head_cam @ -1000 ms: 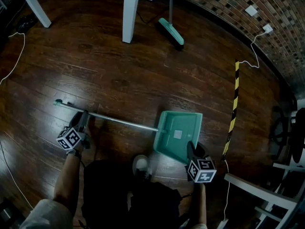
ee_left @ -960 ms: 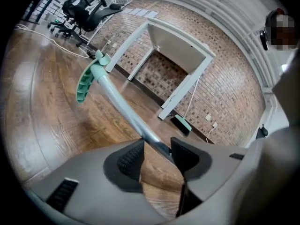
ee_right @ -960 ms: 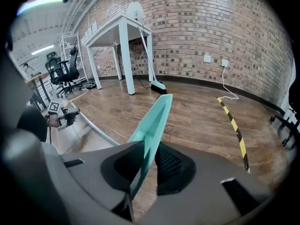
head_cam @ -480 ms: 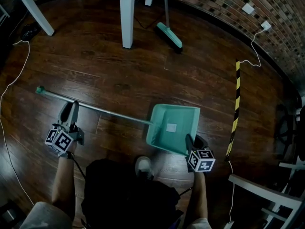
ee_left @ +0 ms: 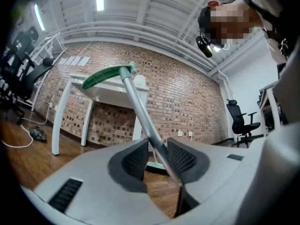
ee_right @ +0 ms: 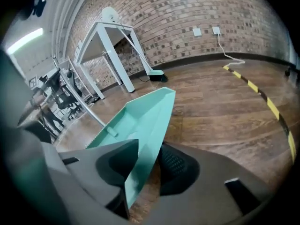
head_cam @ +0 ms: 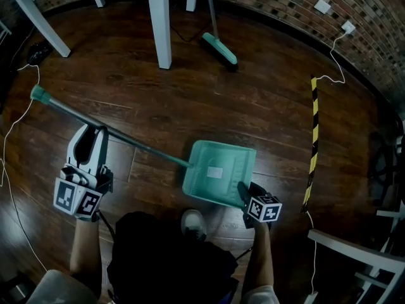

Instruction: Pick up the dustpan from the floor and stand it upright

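The teal dustpan (head_cam: 218,170) sits on the dark wood floor, tipping as its long grey handle (head_cam: 139,145) rises toward the upper left, ending in a green cap (head_cam: 39,94). My left gripper (head_cam: 88,132) has the handle (ee_left: 140,111) between its pads (ee_left: 180,156), and its jaws are closing on it. My right gripper (head_cam: 242,189) is at the pan's near right corner. There the pan's thin side wall (ee_right: 140,111) stands between the jaws of the right gripper (ee_right: 147,161). Those jaws are opening, with a gap beside the wall.
A teal broom (head_cam: 219,47) leans by white table legs (head_cam: 158,24) at the back. Yellow-black tape (head_cam: 313,132) runs along the floor at right, a white cable (head_cam: 12,116) at left. A white frame (head_cam: 354,249) stands at the lower right. The person's shoe (head_cam: 192,223) is just behind the pan.
The left gripper has risen with the handle, so the green-capped end has swung up and to the left. The pan has tilted and shifted slightly left. The right gripper has sunk a little.
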Tool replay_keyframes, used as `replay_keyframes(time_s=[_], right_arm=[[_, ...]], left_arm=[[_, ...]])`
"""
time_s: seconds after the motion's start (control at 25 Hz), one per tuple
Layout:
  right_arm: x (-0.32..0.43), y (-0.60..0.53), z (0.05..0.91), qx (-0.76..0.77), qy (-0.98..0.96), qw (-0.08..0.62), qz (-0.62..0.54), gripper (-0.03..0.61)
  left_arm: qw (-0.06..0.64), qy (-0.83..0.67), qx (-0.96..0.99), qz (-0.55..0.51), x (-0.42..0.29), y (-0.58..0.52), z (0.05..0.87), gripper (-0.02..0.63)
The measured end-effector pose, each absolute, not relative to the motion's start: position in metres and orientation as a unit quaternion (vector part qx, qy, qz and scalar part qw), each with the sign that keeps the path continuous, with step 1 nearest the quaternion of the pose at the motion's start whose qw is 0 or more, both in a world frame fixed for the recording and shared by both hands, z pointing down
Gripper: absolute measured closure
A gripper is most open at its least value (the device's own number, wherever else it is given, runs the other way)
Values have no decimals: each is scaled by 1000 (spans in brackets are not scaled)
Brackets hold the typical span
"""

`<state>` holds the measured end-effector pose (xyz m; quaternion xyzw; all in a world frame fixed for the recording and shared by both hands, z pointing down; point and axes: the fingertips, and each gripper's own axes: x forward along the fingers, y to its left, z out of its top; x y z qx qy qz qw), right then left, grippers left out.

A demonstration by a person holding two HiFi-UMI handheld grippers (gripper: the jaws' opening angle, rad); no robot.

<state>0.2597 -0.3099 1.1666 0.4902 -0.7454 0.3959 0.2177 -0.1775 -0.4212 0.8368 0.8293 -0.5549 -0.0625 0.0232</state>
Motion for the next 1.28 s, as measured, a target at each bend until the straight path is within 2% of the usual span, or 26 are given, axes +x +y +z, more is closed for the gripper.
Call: replay_keyframes(time_s=[0.04, 0.08, 0.12, 0.28, 0.48, 0.52, 0.72, 0.96, 1.2, 1.28], right_arm=[[258, -307, 1171, 473, -750, 209, 413, 430], [257, -304, 1176, 456, -753, 206, 427, 333], [258, -302, 1180, 441, -755, 211, 436, 275], [282, -294, 1184, 447, -751, 243, 420, 259], [297, -292, 1164, 486, -751, 240, 377, 262], [295, -294, 1154, 494, -754, 235, 363, 276], [288, -305, 1085, 542, -761, 213, 286, 423], [268, -311, 965, 576, -769, 170, 221, 595], [257, -314, 833, 577, -780, 159, 184, 597], [257, -313, 786, 578, -781, 157, 174, 597]], left_arm=[[19, -557, 828, -64, -175, -421, 835, 468], [15, -560, 826, -67, -173, -420, 831, 471], [10, -561, 825, -71, -170, -419, 827, 472], [-40, -541, 839, -51, -147, -411, 807, 474], [-76, -514, 854, -13, -110, -396, 794, 472], [-81, -508, 858, -8, -103, -392, 790, 471], [-83, -470, 878, 13, -67, -377, 772, 453], [-25, -454, 888, 62, -39, -362, 760, 442], [15, -455, 881, 132, -47, -341, 730, 451], [21, -463, 875, 139, -49, -341, 705, 520]])
